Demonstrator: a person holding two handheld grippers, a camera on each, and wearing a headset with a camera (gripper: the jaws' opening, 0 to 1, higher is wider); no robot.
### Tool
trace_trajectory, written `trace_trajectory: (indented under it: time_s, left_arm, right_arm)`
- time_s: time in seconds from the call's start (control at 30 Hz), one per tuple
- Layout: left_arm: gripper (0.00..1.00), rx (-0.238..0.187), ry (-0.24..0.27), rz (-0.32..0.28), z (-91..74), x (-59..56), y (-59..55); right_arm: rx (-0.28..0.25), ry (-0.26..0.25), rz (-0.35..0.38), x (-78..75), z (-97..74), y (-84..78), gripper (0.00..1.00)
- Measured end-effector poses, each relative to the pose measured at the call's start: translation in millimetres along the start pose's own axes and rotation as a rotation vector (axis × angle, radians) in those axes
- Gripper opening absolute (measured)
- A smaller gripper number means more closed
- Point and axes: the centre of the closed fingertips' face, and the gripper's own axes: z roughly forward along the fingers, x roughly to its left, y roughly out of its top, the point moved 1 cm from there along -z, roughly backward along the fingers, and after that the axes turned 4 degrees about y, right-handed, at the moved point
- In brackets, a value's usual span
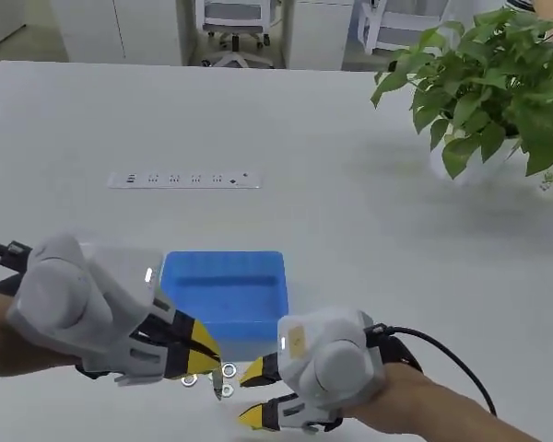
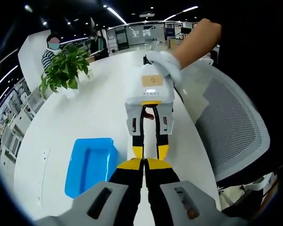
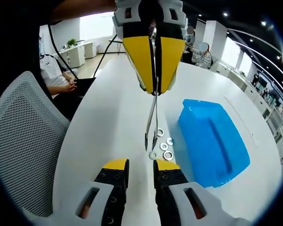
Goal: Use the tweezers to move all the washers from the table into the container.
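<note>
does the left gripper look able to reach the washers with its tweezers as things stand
Likely yes: the left gripper is shut on the tweezers, whose tips hang right at the washers, with nothing between them.

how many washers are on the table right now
4 washers, clustered between the tweezers tips and the blue container: one at the tips, one nearest the container, one central, one nearest the right gripper. More may be hidden.

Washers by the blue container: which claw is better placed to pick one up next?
Left. The left claw holds the tweezers, tips down among the washers beside the container; the right claw is open, empty.
</note>
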Motion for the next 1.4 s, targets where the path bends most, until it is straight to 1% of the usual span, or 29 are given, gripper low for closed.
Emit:
trace_trajectory:
  time_s: [0.27, 0.53, 0.77, 1.0, 1.4]
  left_arm:
    - [0.05, -0.014, -0.009, -0.001, 2.9, 1.8, 1.3]
    - [0.05, -0.010, -0.016, -0.002, 7.6, 2.3, -0.5]
    - [0.05, -0.021, -0.009, -0.008, 7.8, 4.7, 0.2]
    - [0.05, -0.025, -0.010, -0.027, 7.1, 7.2, -1.4]
    - [0.05, -0.029, -0.008, -0.086, 7.2, 13.2, -4.1]
  right_arm:
    - [0.001, -0.002, 0.010, 1.4, -0.6, -3.3, 0.22]
    - [0.004, -0.005, 0.019, 2.3, -2.1, -6.8, 0.22]
    - [0.000, -0.008, 0.019, 1.3, -2.4, -6.4, 0.22]
    - [-0.009, -0.012, 0.012, -4.3, -1.9, -1.0, 0.22]
    - [-0.061, -0.015, 0.022, -17.1, -0.1, 19.3, 0.22]
